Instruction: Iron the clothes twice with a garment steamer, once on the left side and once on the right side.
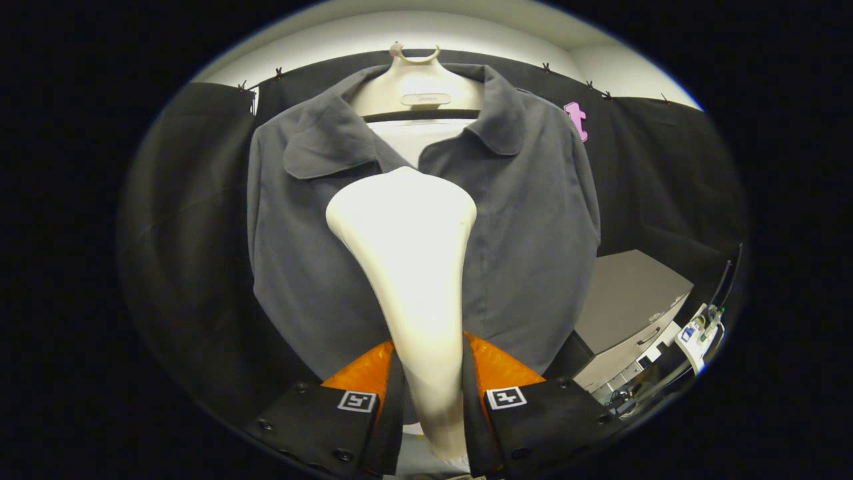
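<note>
A dark grey collared shirt (533,220) hangs on a cream hanger (416,90) straight ahead of me, with a white garment showing in its open neck. My gripper (428,363) is shut on the cream garment steamer (406,227), both fingers pressing on its handle. The steamer rises from between my fingers, and its wide head sits in front of the shirt's upper middle, just below the collar. Whether the head touches the cloth I cannot tell.
A grey cabinet with a drawer handle (630,307) stands low to the right of the shirt. Beside it are a small white device and some cables (696,333). Black cloth walls hang behind and to both sides of the shirt.
</note>
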Action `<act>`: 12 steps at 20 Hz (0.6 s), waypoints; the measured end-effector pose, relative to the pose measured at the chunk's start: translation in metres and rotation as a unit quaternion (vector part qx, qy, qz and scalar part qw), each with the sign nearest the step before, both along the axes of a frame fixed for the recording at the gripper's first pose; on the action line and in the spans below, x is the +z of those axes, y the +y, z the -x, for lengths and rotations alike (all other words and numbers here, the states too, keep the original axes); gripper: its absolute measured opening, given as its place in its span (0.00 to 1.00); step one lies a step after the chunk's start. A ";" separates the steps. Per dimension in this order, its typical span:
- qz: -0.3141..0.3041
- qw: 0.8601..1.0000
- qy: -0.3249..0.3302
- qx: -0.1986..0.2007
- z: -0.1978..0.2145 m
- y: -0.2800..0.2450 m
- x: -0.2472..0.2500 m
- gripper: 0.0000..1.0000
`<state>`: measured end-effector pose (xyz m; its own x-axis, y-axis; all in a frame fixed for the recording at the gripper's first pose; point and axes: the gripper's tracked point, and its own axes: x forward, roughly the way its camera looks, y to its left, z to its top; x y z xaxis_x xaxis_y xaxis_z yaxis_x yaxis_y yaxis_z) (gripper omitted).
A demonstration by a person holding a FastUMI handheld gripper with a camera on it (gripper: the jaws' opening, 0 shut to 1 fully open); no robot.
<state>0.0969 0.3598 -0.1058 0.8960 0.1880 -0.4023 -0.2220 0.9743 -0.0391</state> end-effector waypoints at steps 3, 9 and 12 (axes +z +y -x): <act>0.002 1.000 0.012 0.010 -0.002 0.015 -0.017 0.46; -0.003 0.999 0.041 -0.011 -0.010 0.007 -0.061 0.46; 0.000 0.998 0.063 -0.016 -0.009 0.002 -0.083 0.46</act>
<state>0.1059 0.3613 -0.1888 0.8435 0.1599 -0.5127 -0.1940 0.9809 -0.0131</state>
